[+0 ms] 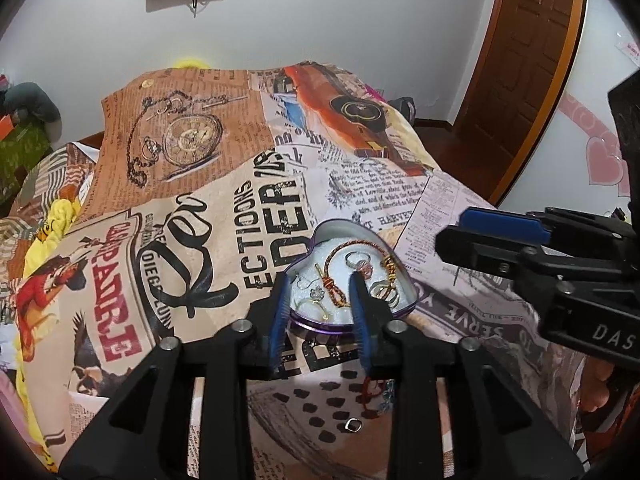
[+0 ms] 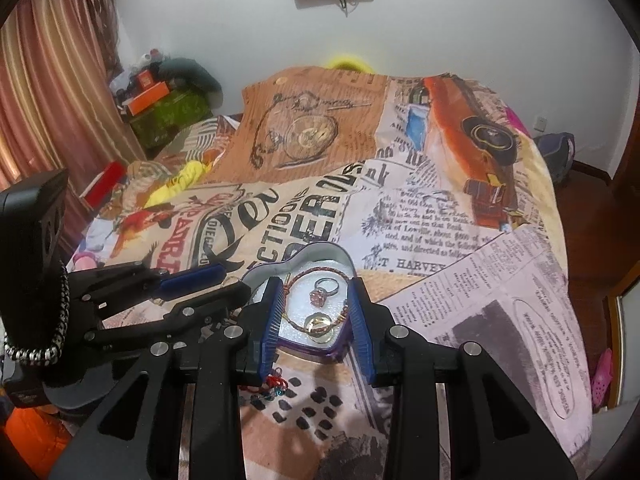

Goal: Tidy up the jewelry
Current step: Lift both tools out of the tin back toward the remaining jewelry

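Note:
A purple heart-shaped tin with a white lining sits on the printed bedspread; it also shows in the right wrist view. It holds a red-gold braided cord, a pink-stone ring, gold rings and small silver pieces. My left gripper is open and empty just above the tin's near side. My right gripper is open and empty, over the tin's right part. A small silver ring and a red bracelet lie on the bedspread in front of the tin.
The bedspread with newspaper print covers the bed. A cluttered side table and curtains stand at the left. A wooden door is at the right. The bed's right edge drops to a wooden floor.

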`<state>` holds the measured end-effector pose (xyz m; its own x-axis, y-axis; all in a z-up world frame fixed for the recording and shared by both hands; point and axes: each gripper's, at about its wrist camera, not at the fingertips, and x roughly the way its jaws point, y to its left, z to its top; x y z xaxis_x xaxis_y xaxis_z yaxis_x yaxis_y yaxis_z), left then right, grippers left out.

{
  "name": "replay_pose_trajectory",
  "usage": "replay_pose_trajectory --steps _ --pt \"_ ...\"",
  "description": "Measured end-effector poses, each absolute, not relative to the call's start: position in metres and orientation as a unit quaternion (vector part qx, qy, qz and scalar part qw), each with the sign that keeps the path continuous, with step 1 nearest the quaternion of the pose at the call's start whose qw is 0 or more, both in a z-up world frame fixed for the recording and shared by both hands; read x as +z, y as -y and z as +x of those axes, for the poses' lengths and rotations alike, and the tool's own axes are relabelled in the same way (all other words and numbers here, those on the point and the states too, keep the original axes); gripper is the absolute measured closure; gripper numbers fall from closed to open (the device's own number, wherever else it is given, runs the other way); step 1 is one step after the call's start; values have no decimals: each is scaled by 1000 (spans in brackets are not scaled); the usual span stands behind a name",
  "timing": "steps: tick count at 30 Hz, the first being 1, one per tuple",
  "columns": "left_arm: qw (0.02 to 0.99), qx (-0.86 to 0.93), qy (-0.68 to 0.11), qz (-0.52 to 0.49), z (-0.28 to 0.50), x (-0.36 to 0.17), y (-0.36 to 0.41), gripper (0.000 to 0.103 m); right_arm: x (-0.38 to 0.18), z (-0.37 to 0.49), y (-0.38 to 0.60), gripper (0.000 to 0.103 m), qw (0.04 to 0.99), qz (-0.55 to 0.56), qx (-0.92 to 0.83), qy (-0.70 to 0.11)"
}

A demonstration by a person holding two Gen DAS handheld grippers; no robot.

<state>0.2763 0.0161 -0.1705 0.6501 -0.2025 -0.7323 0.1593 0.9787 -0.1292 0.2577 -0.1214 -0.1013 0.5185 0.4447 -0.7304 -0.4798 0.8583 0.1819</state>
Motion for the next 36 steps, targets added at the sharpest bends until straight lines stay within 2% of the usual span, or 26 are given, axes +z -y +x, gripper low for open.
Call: replay_pose_trajectory --steps 19,36 --pt "914 -79 -397 -31 236 -142 -29 61 -88 223 138 73 876 -25 251 -411" --pt "869 -108 -482 -31 210 -212 -14 61 -128 197 129 73 848 -40 248 -466"
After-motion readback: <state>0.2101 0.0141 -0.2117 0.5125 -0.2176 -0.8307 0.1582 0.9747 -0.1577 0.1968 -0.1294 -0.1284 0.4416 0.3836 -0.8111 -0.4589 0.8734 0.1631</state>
